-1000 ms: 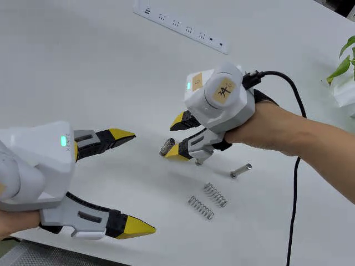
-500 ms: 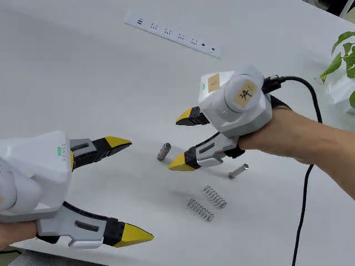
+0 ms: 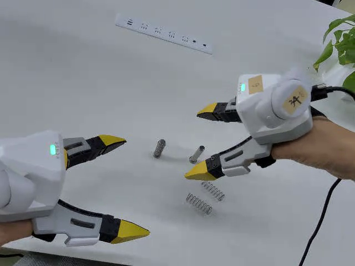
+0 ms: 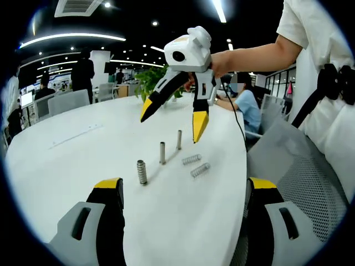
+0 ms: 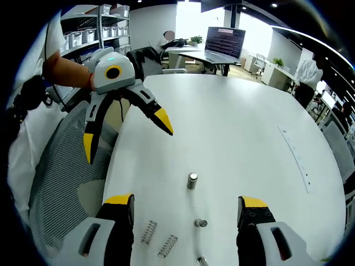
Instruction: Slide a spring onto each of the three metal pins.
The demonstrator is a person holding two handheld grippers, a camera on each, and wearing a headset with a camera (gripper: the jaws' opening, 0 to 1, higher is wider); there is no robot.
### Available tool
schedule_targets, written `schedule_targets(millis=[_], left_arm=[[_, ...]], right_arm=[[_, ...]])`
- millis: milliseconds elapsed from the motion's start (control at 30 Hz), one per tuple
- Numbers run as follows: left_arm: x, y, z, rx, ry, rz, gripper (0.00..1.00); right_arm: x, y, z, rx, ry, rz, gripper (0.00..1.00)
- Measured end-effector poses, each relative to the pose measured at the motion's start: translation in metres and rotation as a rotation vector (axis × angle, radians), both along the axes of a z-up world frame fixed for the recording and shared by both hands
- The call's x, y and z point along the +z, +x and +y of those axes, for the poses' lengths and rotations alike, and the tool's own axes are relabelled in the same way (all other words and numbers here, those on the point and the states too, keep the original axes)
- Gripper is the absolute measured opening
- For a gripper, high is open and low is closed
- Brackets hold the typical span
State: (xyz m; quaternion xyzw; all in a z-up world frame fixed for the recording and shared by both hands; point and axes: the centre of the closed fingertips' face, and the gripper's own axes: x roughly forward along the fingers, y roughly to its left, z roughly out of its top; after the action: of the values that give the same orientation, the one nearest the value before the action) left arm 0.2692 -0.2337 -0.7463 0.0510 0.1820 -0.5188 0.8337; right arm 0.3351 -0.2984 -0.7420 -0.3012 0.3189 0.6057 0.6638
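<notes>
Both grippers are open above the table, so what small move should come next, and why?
Probably lower the right gripper onto the nearer loose spring and close on it. Its jaws are open and empty, hovering just above; the left pin already carries a spring, while the bare pin beside it stands waiting.

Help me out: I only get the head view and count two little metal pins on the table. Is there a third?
Observer: Yes. The left gripper view shows a third pin standing beyond the other two, beside the right gripper.
Operator: Is it covered or bare?
Observer: Bare; its smooth shaft is plain in the left gripper view.
Operator: Anything nearby to bump into?
Observer: A grey mesh chair at the edge of the table, seen in the right gripper view.
</notes>
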Motion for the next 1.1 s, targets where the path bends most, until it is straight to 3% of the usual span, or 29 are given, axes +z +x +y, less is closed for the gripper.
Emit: schedule_targets(millis=[367,767,1100], left_arm=[[0.002,-0.002,-0.002,-0.022,0.035,-0.004,0.9],[0.002,-0.005,-0.016,-0.071,0.077,-0.011,0.87],[-0.001,-0.007,-0.03,-0.119,0.126,-0.01,0.82]], right_arm=[[0.013,-0.007,-0.032,-0.094,0.113,-0.007,0.9],[0.019,-0.023,-0.068,-0.187,0.189,-0.019,0.96],[0.013,-0.032,-0.097,-0.241,0.22,-0.016,0.99]])
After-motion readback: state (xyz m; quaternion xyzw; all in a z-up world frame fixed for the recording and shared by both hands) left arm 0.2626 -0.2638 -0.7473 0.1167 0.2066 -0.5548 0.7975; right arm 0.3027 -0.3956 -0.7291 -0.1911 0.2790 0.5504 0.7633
